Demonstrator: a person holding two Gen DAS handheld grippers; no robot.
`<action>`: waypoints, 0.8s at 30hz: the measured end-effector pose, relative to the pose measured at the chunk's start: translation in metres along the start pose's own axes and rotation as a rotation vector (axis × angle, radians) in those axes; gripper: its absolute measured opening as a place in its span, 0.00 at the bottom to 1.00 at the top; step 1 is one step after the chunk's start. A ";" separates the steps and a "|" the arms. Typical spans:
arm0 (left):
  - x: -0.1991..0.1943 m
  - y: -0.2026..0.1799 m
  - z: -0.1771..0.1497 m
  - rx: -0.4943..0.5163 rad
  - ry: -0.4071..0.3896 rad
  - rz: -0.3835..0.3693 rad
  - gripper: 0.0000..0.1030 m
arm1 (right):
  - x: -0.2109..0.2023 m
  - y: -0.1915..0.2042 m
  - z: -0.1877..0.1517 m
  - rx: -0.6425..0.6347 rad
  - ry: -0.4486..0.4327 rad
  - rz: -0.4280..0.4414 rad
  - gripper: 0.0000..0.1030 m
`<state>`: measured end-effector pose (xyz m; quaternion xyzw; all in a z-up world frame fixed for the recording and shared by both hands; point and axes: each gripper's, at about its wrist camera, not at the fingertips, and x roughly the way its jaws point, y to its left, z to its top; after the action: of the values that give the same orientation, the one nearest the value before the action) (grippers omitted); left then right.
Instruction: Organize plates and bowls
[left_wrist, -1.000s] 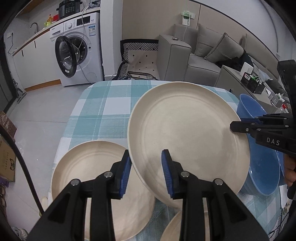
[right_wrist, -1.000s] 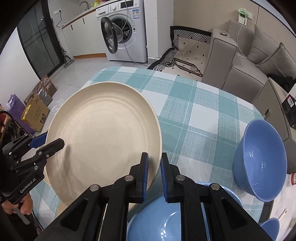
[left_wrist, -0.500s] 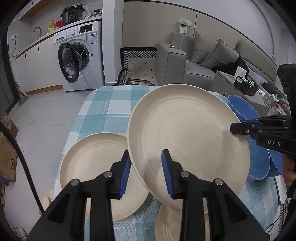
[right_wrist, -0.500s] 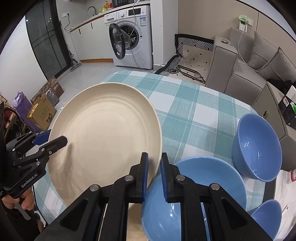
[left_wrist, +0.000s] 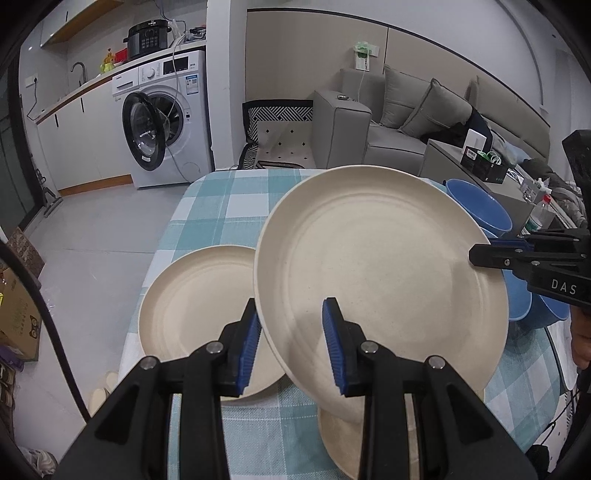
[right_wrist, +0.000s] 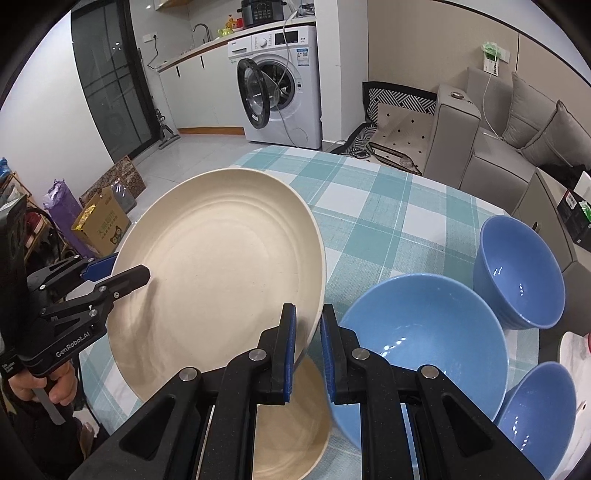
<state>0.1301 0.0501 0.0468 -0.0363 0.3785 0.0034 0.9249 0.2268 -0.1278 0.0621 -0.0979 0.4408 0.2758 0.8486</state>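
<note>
Between your two grippers the cream plate (left_wrist: 376, 273) hung tilted, left fingers (left_wrist: 332, 343) and right fingers (right_wrist: 290, 343) pinching opposite rims, second plate (left_wrist: 195, 295) on the counter (left_wrist: 207, 206) down-left

White letters "DAS" stand on the black body of the right gripper (left_wrist: 480, 254), seen from the left wrist. "GenRobot.AI" is printed in white along the body of the left gripper (right_wrist: 122, 271), seen from the right wrist. The labels on the washer (right_wrist: 284, 77), the carton (right_wrist: 101, 225) and the cooker (left_wrist: 147, 37) are too small to read.
</note>
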 end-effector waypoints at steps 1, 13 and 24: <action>-0.002 -0.001 -0.002 0.001 -0.001 -0.003 0.31 | -0.002 0.001 -0.003 0.000 -0.004 0.002 0.13; -0.008 -0.004 -0.029 -0.003 0.015 -0.031 0.31 | -0.015 0.007 -0.049 0.028 -0.039 0.027 0.13; -0.009 -0.011 -0.044 0.006 0.020 -0.033 0.31 | -0.011 0.008 -0.086 0.072 -0.050 0.023 0.13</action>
<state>0.0932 0.0366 0.0227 -0.0396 0.3871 -0.0136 0.9211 0.1573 -0.1605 0.0208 -0.0551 0.4300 0.2721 0.8591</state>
